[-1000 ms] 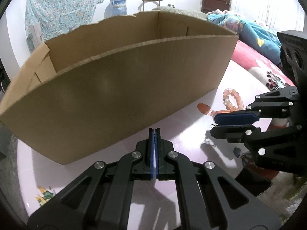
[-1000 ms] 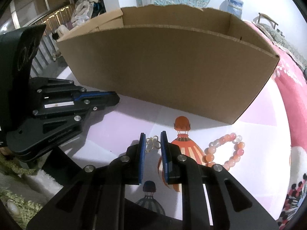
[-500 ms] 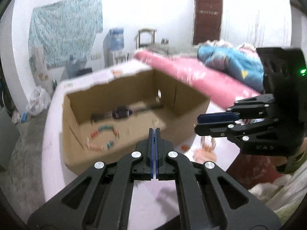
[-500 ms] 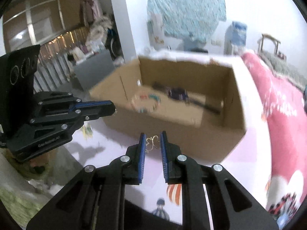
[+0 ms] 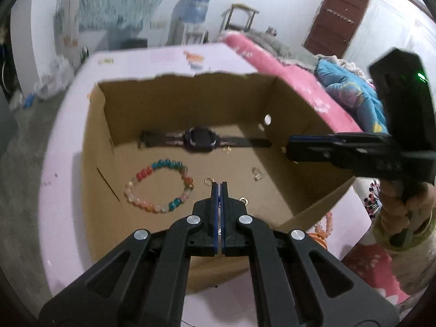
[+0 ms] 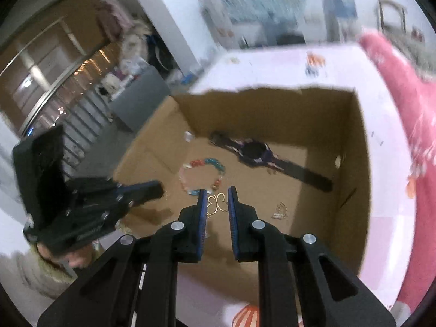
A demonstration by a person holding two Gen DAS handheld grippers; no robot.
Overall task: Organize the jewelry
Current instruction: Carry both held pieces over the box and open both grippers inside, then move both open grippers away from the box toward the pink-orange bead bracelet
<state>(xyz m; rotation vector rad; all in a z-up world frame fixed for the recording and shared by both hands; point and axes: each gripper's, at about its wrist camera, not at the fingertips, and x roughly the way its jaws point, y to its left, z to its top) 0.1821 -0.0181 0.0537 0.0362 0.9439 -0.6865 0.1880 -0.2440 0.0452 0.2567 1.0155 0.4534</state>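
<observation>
An open cardboard box (image 5: 321, 125) (image 6: 354, 147) stands on the pale pink table. In it lie a dark wristwatch (image 5: 200, 139) (image 6: 256, 152), a multicoloured bead bracelet (image 5: 159, 185) (image 6: 204, 173) and small gold pieces (image 5: 257, 173) (image 6: 280, 209). My right gripper (image 6: 216, 199) holds a gold butterfly earring (image 6: 218, 204) between its fingers above the box; it also shows in the left wrist view (image 5: 291, 148). My left gripper (image 5: 219, 188) is shut above the box's near side, with something thin and blue pinched in it. An orange bead bracelet (image 5: 324, 224) lies on the table outside the box.
A bed with pink and blue covers (image 5: 340, 87) lies to the right of the table. A water dispenser (image 5: 194, 13) and a chair (image 5: 239, 19) stand at the far wall. Grey floor (image 5: 24, 141) lies left of the table.
Both grippers have risen from table level beside the box to above its open top, so the inside now shows. The right gripper still carries the gold earring.
</observation>
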